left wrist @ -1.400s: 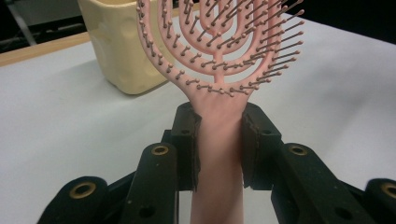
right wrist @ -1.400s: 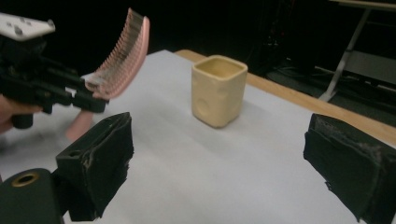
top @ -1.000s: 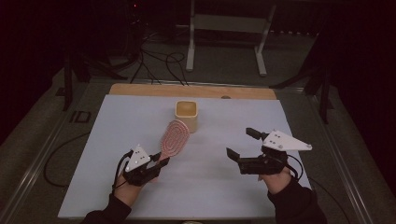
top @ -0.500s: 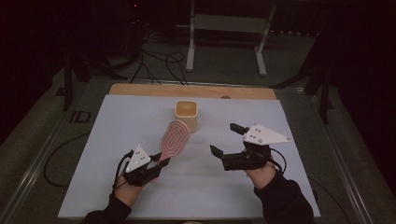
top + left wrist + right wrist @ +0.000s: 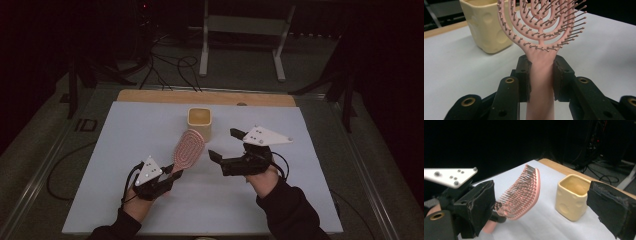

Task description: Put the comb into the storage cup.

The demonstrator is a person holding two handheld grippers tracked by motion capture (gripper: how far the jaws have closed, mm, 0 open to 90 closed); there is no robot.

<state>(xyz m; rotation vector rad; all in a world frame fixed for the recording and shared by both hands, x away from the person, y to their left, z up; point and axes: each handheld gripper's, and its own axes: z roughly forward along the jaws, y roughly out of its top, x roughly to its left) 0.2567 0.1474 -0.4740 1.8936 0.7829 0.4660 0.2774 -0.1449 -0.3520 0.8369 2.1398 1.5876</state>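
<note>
Left gripper [image 5: 541, 72]: 2 jaws clamped on the handle of the pink hairbrush [image 5: 188, 148], just below the head. Brush raised off the white table cover [image 5: 150, 125], head tilted up and toward the yellow cup [image 5: 199, 123], bristles facing the right side.

Right gripper [image 5: 227, 145]: jaws wide apart, nothing between them; in the right gripper view, brush head and cup both framed between the 2 pads [image 5: 481, 202].

Cup: upright, open mouth up, at the far middle of the cover, just beyond the brush head, not touching it.

Step in hand, judged: brush carried, free gripper closing in beside it.

Next move, judged: either a steadying grip on the cup or a handover at the brush head; then brush stood handle-first or head-first into the cup. Care needed over the narrow, light, tippable cup.
</note>
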